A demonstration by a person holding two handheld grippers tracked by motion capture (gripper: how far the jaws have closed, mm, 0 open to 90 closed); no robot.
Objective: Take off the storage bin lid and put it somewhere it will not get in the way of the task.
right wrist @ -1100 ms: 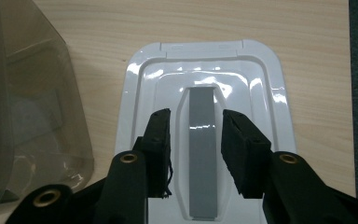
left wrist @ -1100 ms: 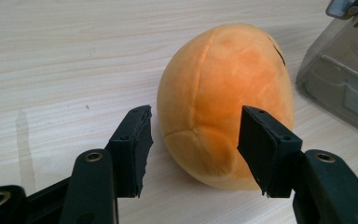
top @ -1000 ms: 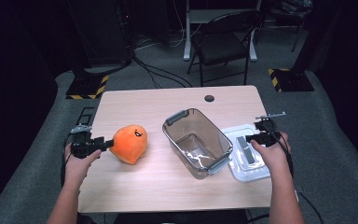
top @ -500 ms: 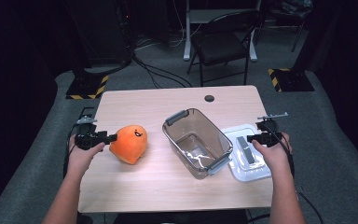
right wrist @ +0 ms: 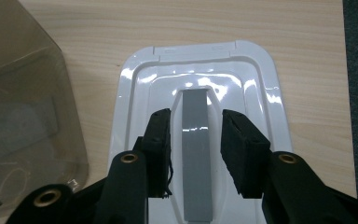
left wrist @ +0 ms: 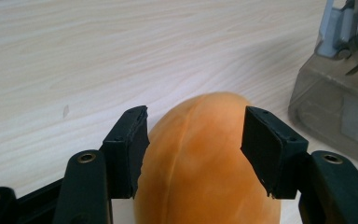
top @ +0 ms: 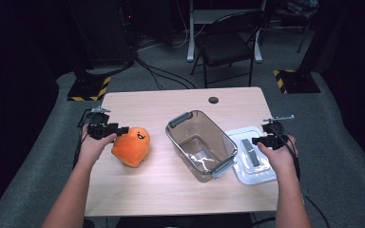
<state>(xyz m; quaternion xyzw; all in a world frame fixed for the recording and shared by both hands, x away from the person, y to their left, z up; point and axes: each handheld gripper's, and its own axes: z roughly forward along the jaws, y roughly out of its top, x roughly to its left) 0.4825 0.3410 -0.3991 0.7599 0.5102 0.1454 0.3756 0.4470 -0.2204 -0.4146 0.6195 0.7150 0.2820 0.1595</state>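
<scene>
On the bench, the left hand-held gripper stands wide around the orange plush toy, left of the clear bin; squeeze centrally. The right hand-held gripper stands narrowly parted astride the white lid's grey handle; keep level before pinching.

Orange plush toy cut off below

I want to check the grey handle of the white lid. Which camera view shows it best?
The right gripper view: the grey handle runs up close between the open right gripper jaws, on the white lid. The high view shows it small. The left gripper view faces the orange toy.
</scene>
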